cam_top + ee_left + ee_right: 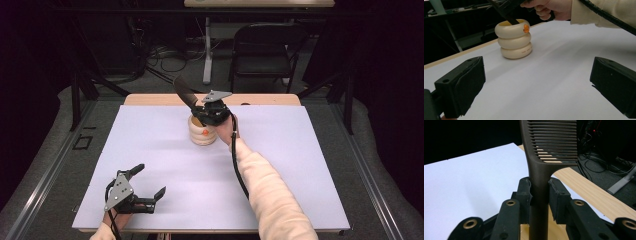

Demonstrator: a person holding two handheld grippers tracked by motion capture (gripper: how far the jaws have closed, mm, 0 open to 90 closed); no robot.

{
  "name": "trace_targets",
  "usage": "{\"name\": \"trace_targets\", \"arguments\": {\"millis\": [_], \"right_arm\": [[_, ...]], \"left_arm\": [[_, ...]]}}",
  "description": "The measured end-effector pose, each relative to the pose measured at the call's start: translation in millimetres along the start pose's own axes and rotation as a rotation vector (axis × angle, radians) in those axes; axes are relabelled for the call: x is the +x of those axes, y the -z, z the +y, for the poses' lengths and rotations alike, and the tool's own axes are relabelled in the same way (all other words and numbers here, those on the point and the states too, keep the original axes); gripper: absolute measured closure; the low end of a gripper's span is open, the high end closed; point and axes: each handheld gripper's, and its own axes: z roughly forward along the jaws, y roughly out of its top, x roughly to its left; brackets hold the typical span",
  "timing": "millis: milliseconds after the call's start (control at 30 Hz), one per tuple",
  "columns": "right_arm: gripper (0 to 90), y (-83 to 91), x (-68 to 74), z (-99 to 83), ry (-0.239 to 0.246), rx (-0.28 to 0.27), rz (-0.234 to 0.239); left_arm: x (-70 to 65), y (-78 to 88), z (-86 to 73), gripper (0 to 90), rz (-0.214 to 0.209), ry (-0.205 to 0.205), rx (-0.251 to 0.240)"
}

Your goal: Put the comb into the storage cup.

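Note:
A cream holder [202,135] shaped like three stacked rings, with a small orange mark, stands on the white mat [150,150] near the far middle. My right gripper [206,111] hovers just over its mouth, shut on the handle of a dark brown comb [186,92] whose toothed end sticks up and to the left. In the right gripper view the comb's handle [539,190] is pinched between both pads of my right gripper [539,192]. In the left gripper view the holder [514,38] has the comb's lower end inside its opening. My left gripper [149,181] rests open at the near left.
The mat covers a wooden table [150,99] whose bare strip shows along the far edge. A black folding chair [265,47] and a white stand leg [207,50] sit beyond the table among floor cables. The person's cream sleeve [270,195] crosses the mat's near right.

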Motion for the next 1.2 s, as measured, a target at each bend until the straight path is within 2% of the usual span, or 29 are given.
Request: {"name": "trace_targets", "arguments": {"millis": [1200], "right_arm": [[71.8,-5.5,-0.2,-10.6,0.002,0.034,0.002]], "left_arm": [[0.2,-0.1,0.0,0.1,-0.002,-0.001,0.0]]}}
